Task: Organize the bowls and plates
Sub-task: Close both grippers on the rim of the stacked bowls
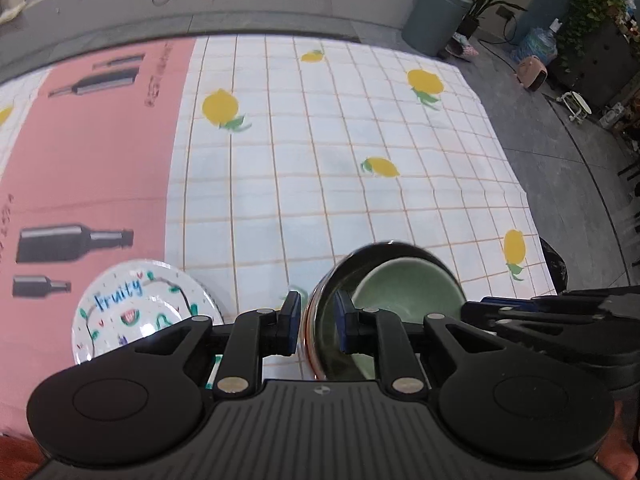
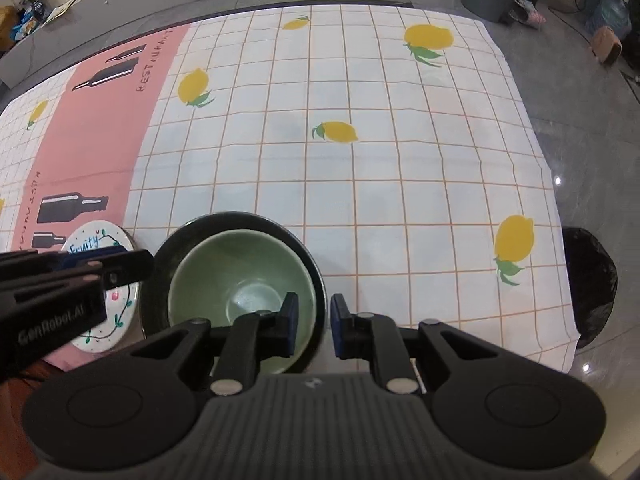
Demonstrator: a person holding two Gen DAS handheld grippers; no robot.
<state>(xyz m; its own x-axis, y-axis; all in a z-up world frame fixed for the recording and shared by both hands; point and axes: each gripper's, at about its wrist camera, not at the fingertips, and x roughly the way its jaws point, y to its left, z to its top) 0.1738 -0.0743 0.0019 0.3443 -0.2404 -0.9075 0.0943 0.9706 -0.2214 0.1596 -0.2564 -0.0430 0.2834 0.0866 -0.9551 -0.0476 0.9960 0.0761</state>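
A pale green bowl sits nested inside a larger dark bowl with a shiny outer wall, near the table's front edge. My left gripper straddles the dark bowl's left rim, jaws narrowly apart, and neither pad visibly presses on it. My right gripper stands over the right rims of both bowls, one finger above the green bowl's inside and one outside the dark rim, with a slim gap showing. A white plate lettered "Fruity" lies just left of the bowls.
A white checked tablecloth with lemons covers the table, and a pink mat printed with bottles lies on its left. The table's right edge drops to a grey floor with a black bin bag. A grey bin stands far back.
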